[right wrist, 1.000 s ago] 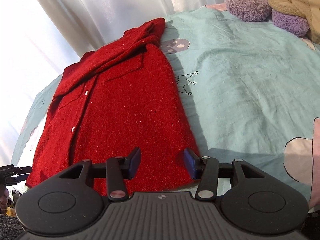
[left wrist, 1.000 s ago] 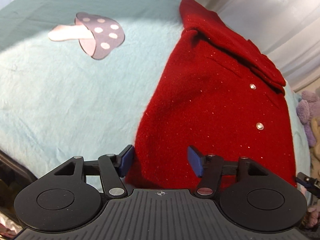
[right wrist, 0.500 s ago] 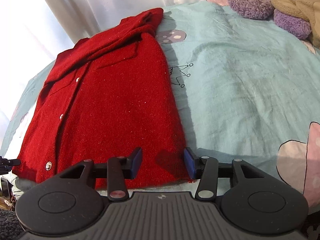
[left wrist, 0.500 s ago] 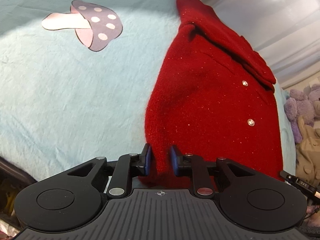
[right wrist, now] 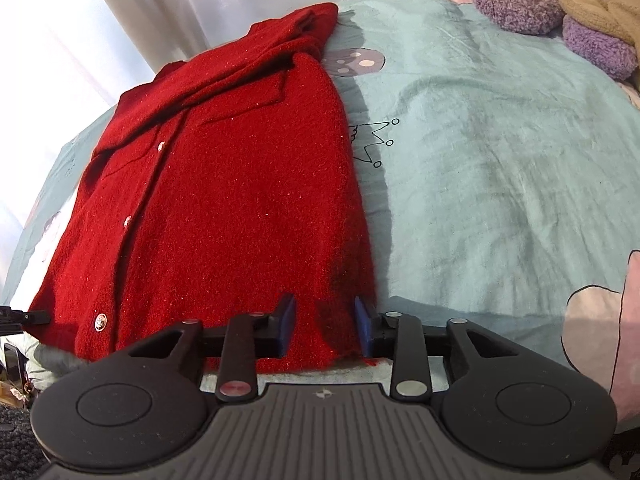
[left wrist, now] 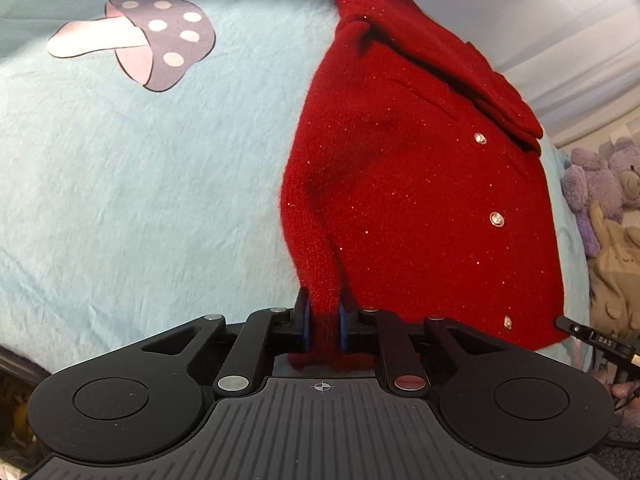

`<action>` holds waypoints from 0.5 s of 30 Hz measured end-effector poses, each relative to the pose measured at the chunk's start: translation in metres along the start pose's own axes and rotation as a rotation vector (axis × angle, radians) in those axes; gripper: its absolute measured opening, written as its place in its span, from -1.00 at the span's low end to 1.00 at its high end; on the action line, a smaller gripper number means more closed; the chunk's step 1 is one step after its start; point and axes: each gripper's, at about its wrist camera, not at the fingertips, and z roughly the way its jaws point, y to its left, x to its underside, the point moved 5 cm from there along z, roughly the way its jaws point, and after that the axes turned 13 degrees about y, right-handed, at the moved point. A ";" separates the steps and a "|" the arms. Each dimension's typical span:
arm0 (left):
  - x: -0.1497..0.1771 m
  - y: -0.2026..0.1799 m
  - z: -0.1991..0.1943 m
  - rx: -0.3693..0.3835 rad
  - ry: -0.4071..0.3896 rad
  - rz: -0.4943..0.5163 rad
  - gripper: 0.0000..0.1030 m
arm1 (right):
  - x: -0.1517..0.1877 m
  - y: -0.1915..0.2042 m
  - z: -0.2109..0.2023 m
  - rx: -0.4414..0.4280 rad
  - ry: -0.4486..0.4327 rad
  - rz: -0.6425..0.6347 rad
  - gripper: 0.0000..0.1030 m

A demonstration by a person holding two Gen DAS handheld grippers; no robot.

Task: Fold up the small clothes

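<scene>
A small red knit cardigan (left wrist: 420, 184) with shiny buttons lies flat on a pale teal bedsheet (left wrist: 140, 184), its sleeves folded across the top. My left gripper (left wrist: 323, 320) is shut on the cardigan's near left hem corner, and the cloth bunches up between the pads. In the right wrist view the cardigan (right wrist: 224, 192) lies ahead and to the left. My right gripper (right wrist: 324, 324) is open, its blue pads straddling the near right hem corner, not pinching it.
The sheet has a mushroom print (left wrist: 152, 44) at the left. Purple and tan plush toys (right wrist: 560, 12) sit at the bed's far right. White curtains (right wrist: 180, 4) hang behind the bed. The bed's near edge is just under both grippers.
My left gripper has closed fully on the left hem corner and lifted it slightly. My right gripper has moved forward over the right hem corner and narrowed a little.
</scene>
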 end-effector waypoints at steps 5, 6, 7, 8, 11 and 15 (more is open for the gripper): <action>-0.009 -0.012 -0.020 0.156 -0.046 -0.034 -0.75 | -0.004 -0.004 -0.006 -0.119 -0.006 0.065 -0.80; -0.014 -0.018 -0.027 0.207 -0.066 -0.039 -0.75 | -0.006 -0.004 -0.009 -0.160 -0.018 0.090 -0.81; -0.019 -0.023 -0.034 0.236 -0.087 -0.034 -0.75 | -0.009 -0.004 -0.012 -0.200 -0.031 0.109 -0.81; -0.026 -0.028 -0.040 0.256 -0.113 -0.026 -0.75 | -0.014 -0.003 -0.015 -0.236 -0.048 0.127 -0.81; -0.056 -0.043 -0.058 0.320 -0.176 -0.013 -0.75 | -0.035 0.000 -0.027 -0.328 -0.147 0.172 -0.82; -0.112 -0.055 -0.074 0.320 -0.264 -0.007 -0.76 | -0.086 0.009 -0.033 -0.393 -0.268 0.195 -0.90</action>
